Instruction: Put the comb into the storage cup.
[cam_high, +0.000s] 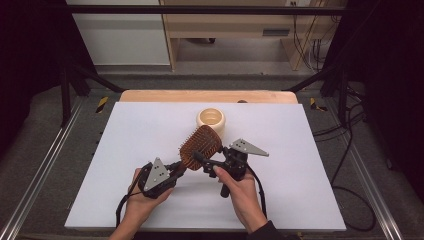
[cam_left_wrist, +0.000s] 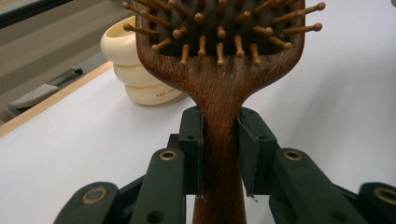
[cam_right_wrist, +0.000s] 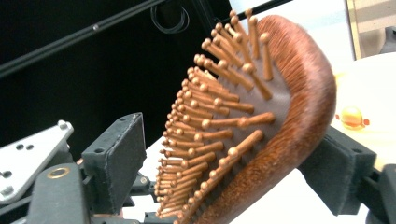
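Left tongs (cam_left_wrist: 219, 154) pinch the wooden paddle hairbrush (cam_high: 200, 145) by its handle above the white worktop (cam_high: 125, 150). Right tongs (cam_right_wrist: 224, 163) straddle its head, spread, one pad apparently touching its back.

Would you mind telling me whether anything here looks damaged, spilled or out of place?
Nothing stands out. The brown wooden paddle hairbrush looks intact, its handle clamped in the left claw, and the cream ribbed ceramic pot stands upright.

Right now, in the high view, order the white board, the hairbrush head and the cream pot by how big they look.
1. White board, by far the largest.
2. Hairbrush head.
3. Cream pot, only slightly smaller; it sits farther from the camera, so this ranking is unsure.
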